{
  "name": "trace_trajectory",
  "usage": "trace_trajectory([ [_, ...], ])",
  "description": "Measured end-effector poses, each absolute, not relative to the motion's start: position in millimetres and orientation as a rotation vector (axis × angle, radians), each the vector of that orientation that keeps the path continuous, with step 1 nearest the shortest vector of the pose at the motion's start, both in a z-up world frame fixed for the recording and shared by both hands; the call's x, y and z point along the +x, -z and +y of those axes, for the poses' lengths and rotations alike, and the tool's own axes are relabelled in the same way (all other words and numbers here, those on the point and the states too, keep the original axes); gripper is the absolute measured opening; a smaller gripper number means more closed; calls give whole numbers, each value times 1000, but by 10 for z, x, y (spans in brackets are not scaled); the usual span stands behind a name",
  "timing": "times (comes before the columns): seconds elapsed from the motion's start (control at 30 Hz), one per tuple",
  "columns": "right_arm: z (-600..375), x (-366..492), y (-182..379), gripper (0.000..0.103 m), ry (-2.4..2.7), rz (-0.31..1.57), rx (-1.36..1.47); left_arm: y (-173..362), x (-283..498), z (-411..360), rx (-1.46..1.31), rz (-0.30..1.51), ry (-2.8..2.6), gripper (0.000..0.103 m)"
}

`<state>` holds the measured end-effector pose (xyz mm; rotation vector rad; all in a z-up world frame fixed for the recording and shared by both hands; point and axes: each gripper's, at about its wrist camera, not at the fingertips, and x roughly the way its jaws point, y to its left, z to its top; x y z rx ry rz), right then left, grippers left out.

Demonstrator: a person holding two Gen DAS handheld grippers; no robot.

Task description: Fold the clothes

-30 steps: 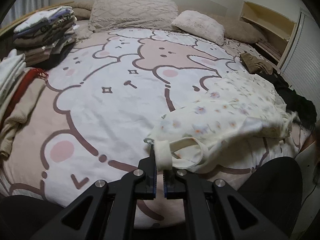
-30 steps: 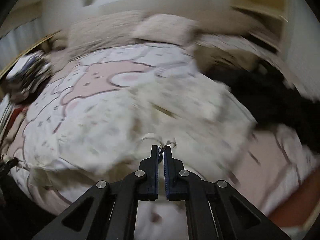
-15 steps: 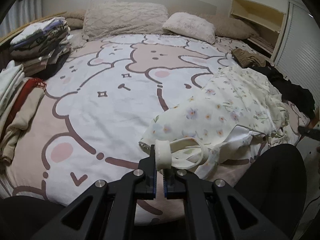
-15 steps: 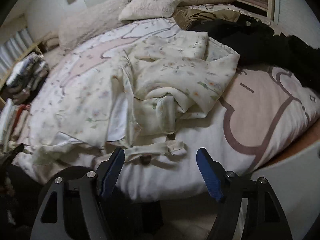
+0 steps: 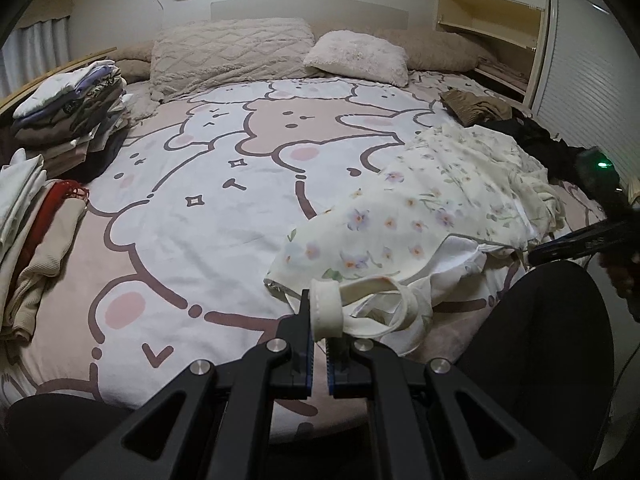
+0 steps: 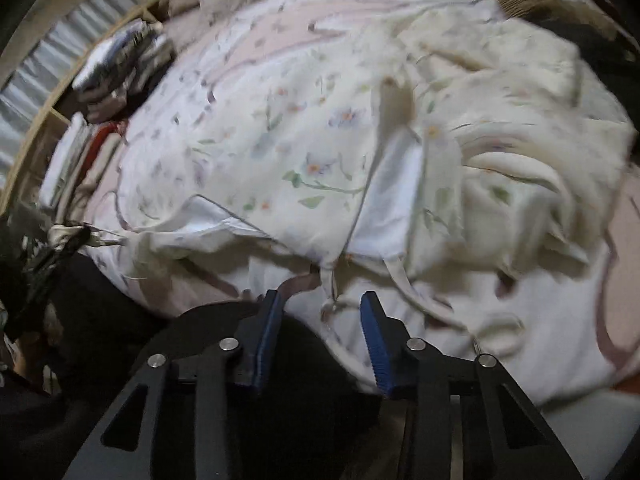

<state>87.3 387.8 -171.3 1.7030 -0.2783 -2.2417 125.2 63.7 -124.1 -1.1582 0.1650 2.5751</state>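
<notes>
Two grips a second ago, now one. Left hand-held gripper (image 5: 319,334) clamped on cream strap (image 5: 328,309) of floral garment (image 5: 420,216), near right on bed (image 5: 208,216). Right hand-held gripper (image 6: 320,320) half open, jaws just closing around dangling tie (image 6: 329,280), not pinched. Second corner needed before spreading flat.

Motion-blurred floral garment (image 6: 320,152); folded stacks (image 5: 24,240) cut off left.

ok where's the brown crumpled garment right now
In the left wrist view, the brown crumpled garment lies at the bed's far right, beside the black clothes.
</notes>
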Motion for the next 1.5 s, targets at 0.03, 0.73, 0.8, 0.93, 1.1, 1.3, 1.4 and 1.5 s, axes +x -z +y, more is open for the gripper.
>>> trace_trajectory([
  [0.03,3852,826,1753,41,2224,-270,1719,1244,1257,641,-1158,167,-2573,5],
  [0.73,4297,749,1549,3,2486,-158,1719,1586,1597,1000,-1214,495,-2293,36],
  [0.8,4241,754,1583,3,2461,-150,1717,1518,1655,958,-1189,506,-2291,69],
  [0.93,4120,782,1616,3,2472,2,1741,1375,1683,892,-1167,512,-2276,69],
  [1.1,4135,827,1617,3,2490,11,1719,1277,1632,1043,-1086,506,-2256,69],
  [1.3,4140,797,1660,3,2489,-36,1726,1601,1534,1549,-996,662,-2200,49],
  [1.4,4143,805,1676,3,2488,-44,1727,1814,1579,1770,-924,831,-2196,47],
  [1.5,4151,789,1702,3,2487,-63,1726,1979,1558,1867,-926,942,-2213,30],
])
